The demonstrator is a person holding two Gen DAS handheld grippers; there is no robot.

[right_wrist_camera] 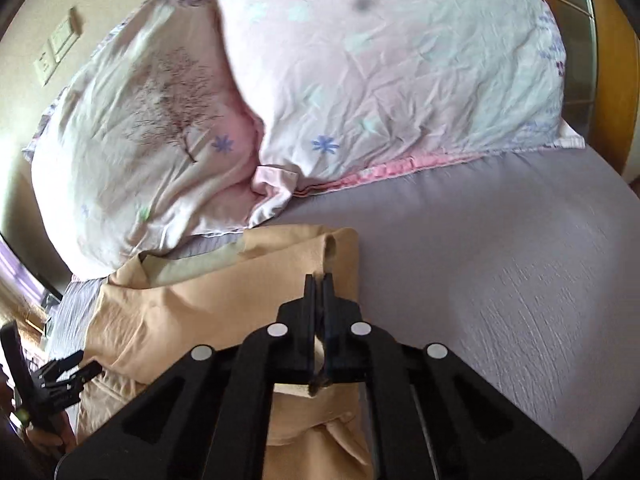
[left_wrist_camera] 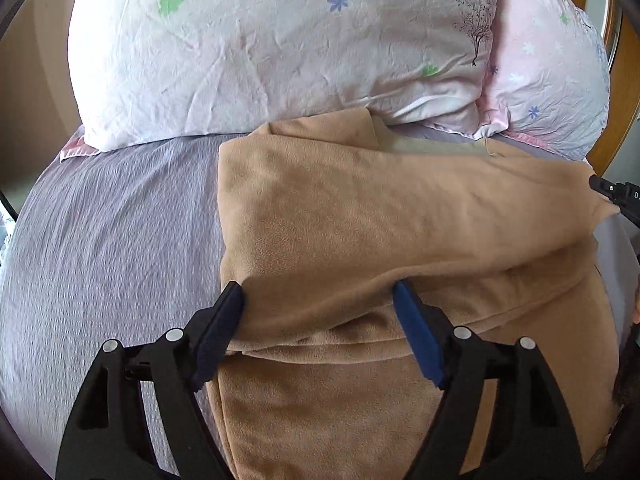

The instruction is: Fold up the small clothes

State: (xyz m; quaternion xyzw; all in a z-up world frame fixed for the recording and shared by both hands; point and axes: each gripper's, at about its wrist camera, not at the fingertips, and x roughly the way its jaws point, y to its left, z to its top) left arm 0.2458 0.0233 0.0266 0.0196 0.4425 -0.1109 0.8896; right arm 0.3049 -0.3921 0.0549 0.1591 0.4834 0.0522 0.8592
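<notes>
My right tool clamps the soft tan fleece garment below the floral pillows. My left tool stands wide open, gripping nothing. Risk: the unsupported left edge may sag, skewing the fold.

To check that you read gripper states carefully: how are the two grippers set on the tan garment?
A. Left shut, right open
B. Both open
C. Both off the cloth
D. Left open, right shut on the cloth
D: the left gripper has its fingers spread over a fold of the tan garment, while the right gripper pinches its edge.
</notes>
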